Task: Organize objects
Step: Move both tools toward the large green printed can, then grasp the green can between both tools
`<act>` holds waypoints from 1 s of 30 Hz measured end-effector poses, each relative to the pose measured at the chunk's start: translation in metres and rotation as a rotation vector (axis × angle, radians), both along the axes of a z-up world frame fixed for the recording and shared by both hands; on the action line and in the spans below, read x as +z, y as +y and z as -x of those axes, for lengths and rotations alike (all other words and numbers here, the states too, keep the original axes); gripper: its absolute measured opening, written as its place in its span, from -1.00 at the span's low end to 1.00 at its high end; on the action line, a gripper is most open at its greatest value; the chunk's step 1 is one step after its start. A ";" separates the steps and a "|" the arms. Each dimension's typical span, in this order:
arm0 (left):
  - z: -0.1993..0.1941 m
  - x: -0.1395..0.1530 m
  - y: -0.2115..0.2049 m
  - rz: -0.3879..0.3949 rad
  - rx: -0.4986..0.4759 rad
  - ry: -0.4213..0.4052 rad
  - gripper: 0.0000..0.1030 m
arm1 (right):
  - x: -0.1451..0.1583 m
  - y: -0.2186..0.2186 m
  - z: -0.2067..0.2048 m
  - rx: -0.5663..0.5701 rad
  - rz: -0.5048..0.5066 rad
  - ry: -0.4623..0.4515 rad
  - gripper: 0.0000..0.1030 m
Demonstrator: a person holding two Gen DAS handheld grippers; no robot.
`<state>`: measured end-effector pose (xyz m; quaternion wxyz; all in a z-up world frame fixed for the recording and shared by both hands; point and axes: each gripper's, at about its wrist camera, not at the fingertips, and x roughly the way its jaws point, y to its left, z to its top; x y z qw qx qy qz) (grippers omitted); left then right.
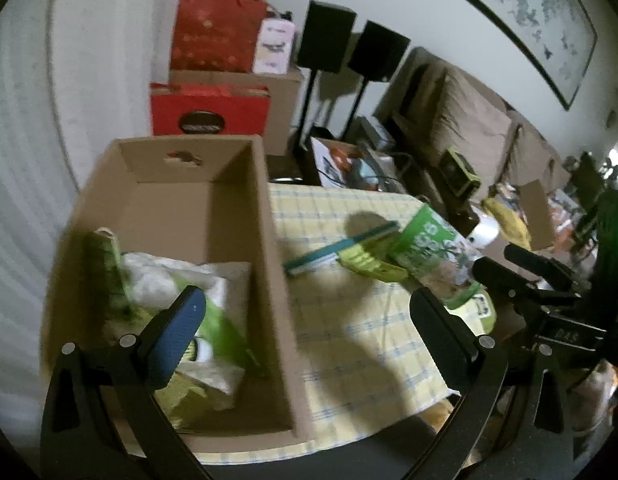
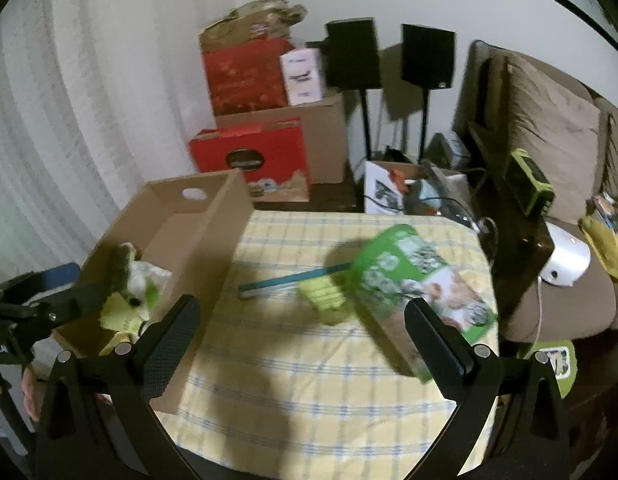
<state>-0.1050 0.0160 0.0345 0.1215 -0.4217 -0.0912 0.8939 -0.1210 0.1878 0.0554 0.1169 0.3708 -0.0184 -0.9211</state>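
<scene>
Right gripper (image 2: 305, 328) fingers stood wide, holding nothing. Green package (image 2: 421, 280) lay on the surface just ahead, off the right finger, long axis running diagonally away. Left gripper (image 1: 309, 320), also wide and empty, hung over the cardboard box (image 1: 269, 216); right nearer.

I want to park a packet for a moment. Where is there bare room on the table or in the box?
Bare tablecloth lies nearest the camera, between the cardboard box and the green package. The box's far half is bare. Crowded: its near end with green-and-white packets, and around the teal stick.
</scene>
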 end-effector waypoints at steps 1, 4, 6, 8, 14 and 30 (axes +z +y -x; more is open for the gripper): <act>0.001 -0.001 0.004 0.005 -0.005 -0.001 0.98 | 0.001 0.007 -0.001 -0.015 -0.001 0.002 0.99; 0.006 -0.001 0.016 0.025 -0.019 0.008 0.98 | 0.000 0.026 -0.006 -0.078 -0.035 0.007 0.99; 0.012 0.000 0.023 0.034 -0.022 0.013 0.98 | -0.002 0.035 -0.011 -0.106 -0.047 0.015 0.99; 0.019 -0.001 0.030 0.011 -0.034 0.017 0.98 | -0.007 0.047 -0.014 -0.145 -0.046 0.007 0.99; 0.041 -0.005 0.058 -0.030 -0.092 0.017 0.90 | -0.022 0.087 -0.020 -0.233 0.047 -0.008 0.99; 0.111 -0.040 0.134 -0.001 -0.257 -0.043 -0.27 | -0.061 0.122 -0.013 -0.294 0.196 -0.044 0.13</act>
